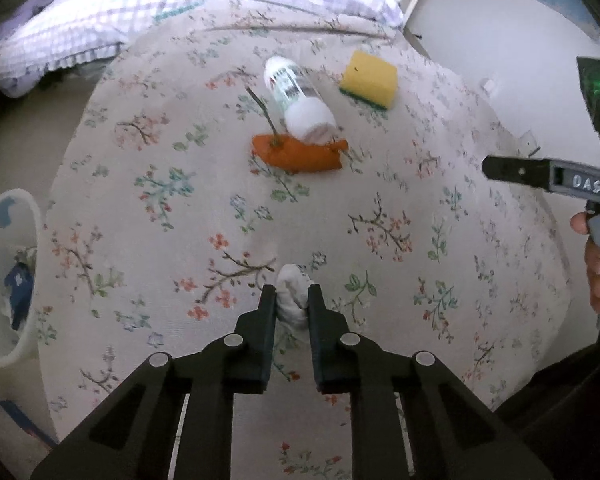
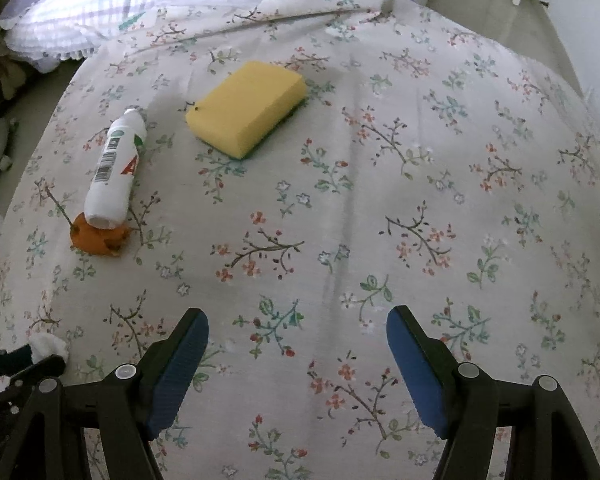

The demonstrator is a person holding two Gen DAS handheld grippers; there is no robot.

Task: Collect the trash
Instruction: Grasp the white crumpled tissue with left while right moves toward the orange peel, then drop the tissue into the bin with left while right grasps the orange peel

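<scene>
Item: left gripper [image 1: 292,294], nearest the left wrist camera. Its black fingers [image 1: 266,320] were clenched on a crumpled white tissue wad [image 1: 293,300], pads pressing both sides. The wad lay against the bedspread at the near edge of the bed.

Item: right gripper [image 2: 298,326], nearest the right wrist camera. Jaws stood wide apart, blue ribbed pads [image 2: 182,364] facing each other, nothing between them but bare cloth below.

Item: floral bedspread [image 1: 380,220]. Pale cream cloth printed with small branches, red blossoms and green leaves. It covered the bed from near edge to far, lightly creased.

Item: person's hand [image 1: 598,264], at the right edge of the left wrist view, holding the handle of the other gripper.

Item: bin [image 1: 18,280], white, off the left side of the bed on the floor. Blue and white scraps lay inside.

Item: orange peel [image 1: 300,154], mid-bed, beyond the wad. A thin stem stood up from it.

Item: white plastic bottle [image 1: 298,98], lying on its side. Its base rested on the peel and its cap pointed away.

Item: yellow sponge [image 1: 368,80], green scouring layer underneath. It sat just beside the bottle, to the right, apart from it.

Item: checked pillow [image 1: 100,20], lilac and white, frilled edge, at the far head of the bed.

Item: pale wall and floor [image 1: 480,32], far right, beyond the bed's corner.
</scene>
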